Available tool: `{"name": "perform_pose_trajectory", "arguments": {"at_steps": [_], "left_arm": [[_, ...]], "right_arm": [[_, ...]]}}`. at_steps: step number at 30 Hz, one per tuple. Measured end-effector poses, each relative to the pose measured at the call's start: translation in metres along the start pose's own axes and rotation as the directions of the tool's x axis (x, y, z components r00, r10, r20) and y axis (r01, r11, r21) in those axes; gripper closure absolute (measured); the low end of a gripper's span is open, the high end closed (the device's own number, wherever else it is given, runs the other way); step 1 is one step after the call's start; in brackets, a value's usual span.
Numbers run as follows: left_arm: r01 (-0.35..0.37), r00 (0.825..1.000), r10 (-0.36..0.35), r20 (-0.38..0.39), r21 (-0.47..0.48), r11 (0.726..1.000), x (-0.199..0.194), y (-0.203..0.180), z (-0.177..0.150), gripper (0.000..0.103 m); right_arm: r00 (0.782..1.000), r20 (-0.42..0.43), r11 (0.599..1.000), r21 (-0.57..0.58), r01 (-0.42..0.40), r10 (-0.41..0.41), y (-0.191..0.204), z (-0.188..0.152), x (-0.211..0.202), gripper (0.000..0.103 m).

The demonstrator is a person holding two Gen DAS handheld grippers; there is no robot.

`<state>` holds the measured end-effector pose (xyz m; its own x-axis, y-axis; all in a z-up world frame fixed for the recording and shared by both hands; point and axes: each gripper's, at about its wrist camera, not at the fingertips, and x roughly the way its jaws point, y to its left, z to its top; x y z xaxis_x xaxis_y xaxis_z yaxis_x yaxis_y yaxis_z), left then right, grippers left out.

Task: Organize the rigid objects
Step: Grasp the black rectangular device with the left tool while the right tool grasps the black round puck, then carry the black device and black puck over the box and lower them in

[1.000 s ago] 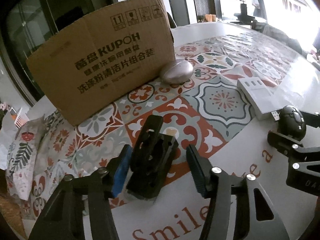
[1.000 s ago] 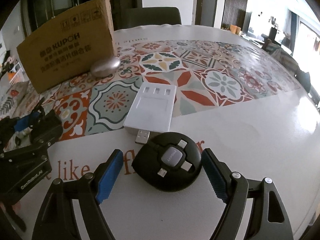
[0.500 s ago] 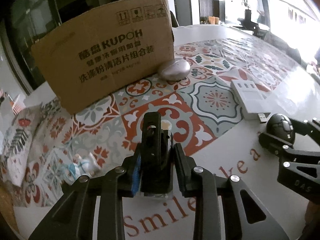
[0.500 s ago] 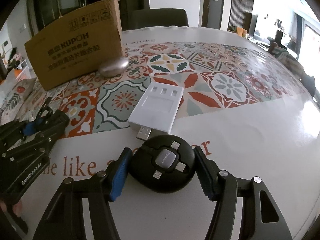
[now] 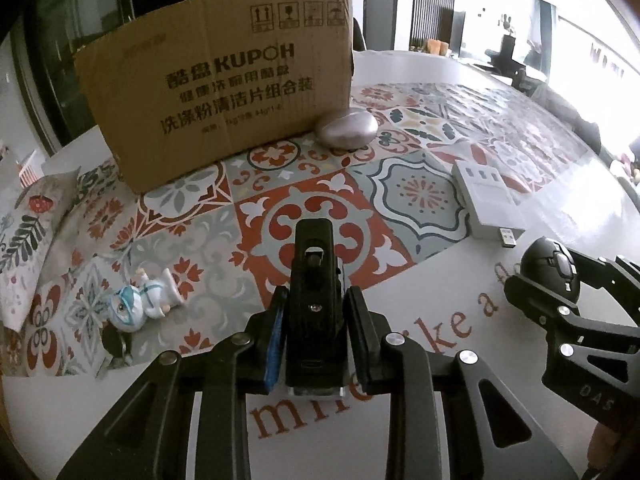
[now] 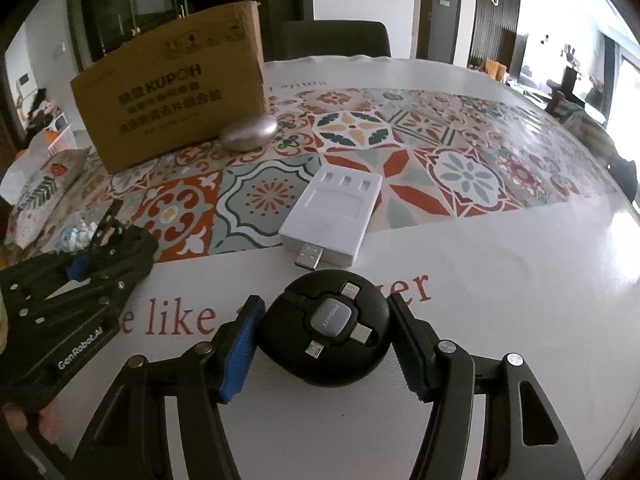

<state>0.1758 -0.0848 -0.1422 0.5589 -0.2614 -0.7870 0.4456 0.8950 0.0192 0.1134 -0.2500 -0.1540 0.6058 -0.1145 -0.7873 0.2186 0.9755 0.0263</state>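
Observation:
My left gripper (image 5: 315, 328) is shut on a black clip-like mount (image 5: 315, 276) that stands upright between its pads on the table. My right gripper (image 6: 326, 328) is shut on a round black cable reel (image 6: 326, 330) with a grey centre and several plug tips, both pads pressing its sides. In the left wrist view the reel (image 5: 550, 270) and the right gripper (image 5: 560, 300) show at the right edge. The left gripper (image 6: 92, 256) appears at the left of the right wrist view.
A white USB hub (image 6: 332, 210) lies just beyond the reel. A silver egg-shaped object (image 5: 346, 130) rests against a brown cardboard box (image 5: 216, 92) at the back. A small white-and-blue figurine (image 5: 140, 306) lies at the left. A patterned mat (image 5: 420, 192) covers the table.
Both grippers closed: the left onto the black mount, the right onto the cable reel. The left wrist rolled, so the mount now stands straight in its view.

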Motion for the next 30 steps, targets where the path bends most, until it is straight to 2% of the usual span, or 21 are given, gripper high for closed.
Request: {"name": "perform_pose_trajectory", "arguments": {"at_steps": [6, 13, 23, 30], "left_arm": [[-0.029, 0.999, 0.03, 0.042, -0.03, 0.999, -0.021, 0.007, 0.003, 0.074], [-0.044, 0.995, 0.052, 0.081, -0.101, 0.994, -0.046, 0.024, 0.008, 0.074], [-0.07, 0.986, 0.096, 0.133, -0.193, 0.979, -0.075, 0.048, 0.025, 0.074], [-0.074, 0.977, 0.114, 0.178, -0.219, 0.973, -0.091, 0.06, 0.043, 0.074]], "right_arm": [[0.999, 0.038, 1.0, -0.026, -0.016, 0.017, 0.006, 0.006, -0.011, 0.041], [0.993, 0.086, 0.995, -0.078, -0.069, 0.076, 0.022, 0.021, -0.028, 0.041], [0.97, 0.163, 0.976, -0.154, -0.155, 0.179, 0.047, 0.054, -0.052, 0.041], [0.954, 0.202, 0.967, -0.169, -0.19, 0.223, 0.057, 0.076, -0.062, 0.041]]}}
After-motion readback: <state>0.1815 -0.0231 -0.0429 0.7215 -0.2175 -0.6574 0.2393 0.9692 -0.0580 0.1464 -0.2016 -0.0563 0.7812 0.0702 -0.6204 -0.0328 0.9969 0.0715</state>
